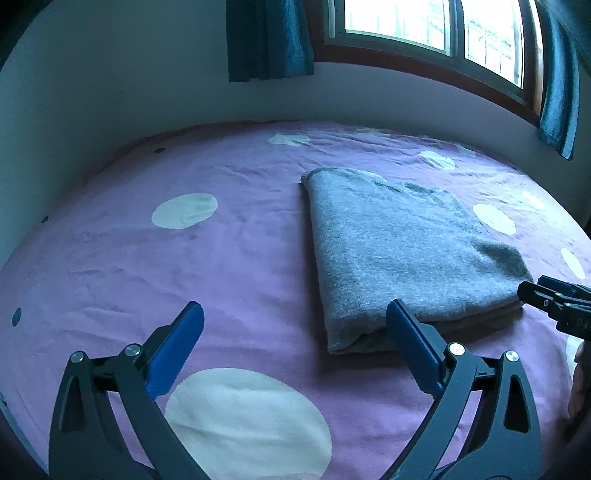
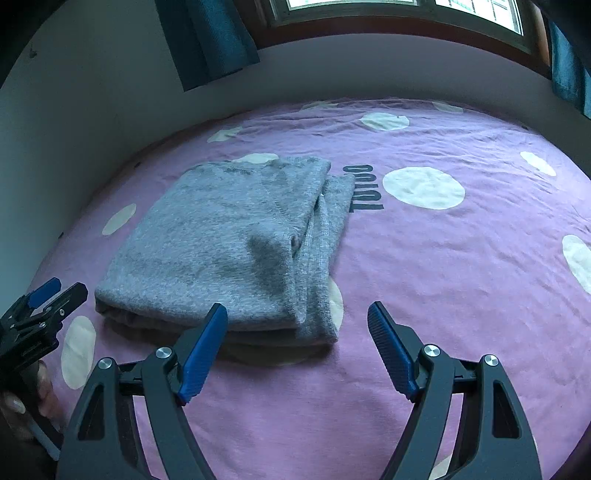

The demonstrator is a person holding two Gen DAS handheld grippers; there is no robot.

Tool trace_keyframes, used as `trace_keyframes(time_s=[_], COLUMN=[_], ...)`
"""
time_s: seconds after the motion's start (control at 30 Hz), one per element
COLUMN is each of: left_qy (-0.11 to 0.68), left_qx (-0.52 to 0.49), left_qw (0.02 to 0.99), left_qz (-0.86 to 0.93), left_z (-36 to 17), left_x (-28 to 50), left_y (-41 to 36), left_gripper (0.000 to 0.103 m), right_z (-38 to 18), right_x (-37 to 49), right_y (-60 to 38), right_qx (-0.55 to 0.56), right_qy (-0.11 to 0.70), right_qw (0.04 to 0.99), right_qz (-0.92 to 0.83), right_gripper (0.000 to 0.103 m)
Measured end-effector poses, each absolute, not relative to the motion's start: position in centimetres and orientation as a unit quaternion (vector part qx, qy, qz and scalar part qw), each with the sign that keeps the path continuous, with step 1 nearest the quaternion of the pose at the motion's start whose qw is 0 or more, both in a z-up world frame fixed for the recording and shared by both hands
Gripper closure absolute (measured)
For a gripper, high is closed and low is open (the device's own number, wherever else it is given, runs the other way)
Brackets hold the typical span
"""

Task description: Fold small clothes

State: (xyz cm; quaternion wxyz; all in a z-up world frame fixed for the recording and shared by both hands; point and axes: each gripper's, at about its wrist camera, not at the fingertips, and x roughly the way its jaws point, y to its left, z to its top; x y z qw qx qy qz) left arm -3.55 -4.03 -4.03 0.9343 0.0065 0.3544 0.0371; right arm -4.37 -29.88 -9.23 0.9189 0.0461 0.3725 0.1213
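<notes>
A grey knitted garment (image 1: 399, 251) lies folded into a thick rectangle on the purple bedsheet (image 1: 229, 258). My left gripper (image 1: 295, 314) stands open just off the garment's near left corner, with only sheet between its blue pads. In the right wrist view the same grey garment (image 2: 229, 243) shows its stacked layers along the right side. My right gripper (image 2: 297, 314) is open by the near right corner, and nothing is held. Each gripper also appears at the edge of the other view: the right gripper (image 1: 554, 302), the left gripper (image 2: 48, 295).
The purple bedsheet (image 2: 443, 277) has large white dots and dark lettering (image 2: 365, 188). A pale wall (image 1: 110, 92) runs behind the bed, with a window (image 1: 424, 26) and teal curtains (image 1: 269, 37) above. A person's hand (image 2: 22, 406) holds the left gripper's handle.
</notes>
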Motion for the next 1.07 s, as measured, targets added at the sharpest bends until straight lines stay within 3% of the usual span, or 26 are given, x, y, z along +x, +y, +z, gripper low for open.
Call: trace_keyframes(time_s=[1.07], left_qy=[0.359], left_qx=[-0.006], left_qw=[0.933], left_qz=[0.034], left_z=[-4.0], left_x=[-2.6], left_y=[-2.7], left_gripper=[0.003], right_z=[-8.9], right_x=[-4.2], right_y=[-30.6], right_qx=[0.054], right_qy=[0.364], right_qw=[0.924], right_qz=[0.107], right_gripper=[0.026])
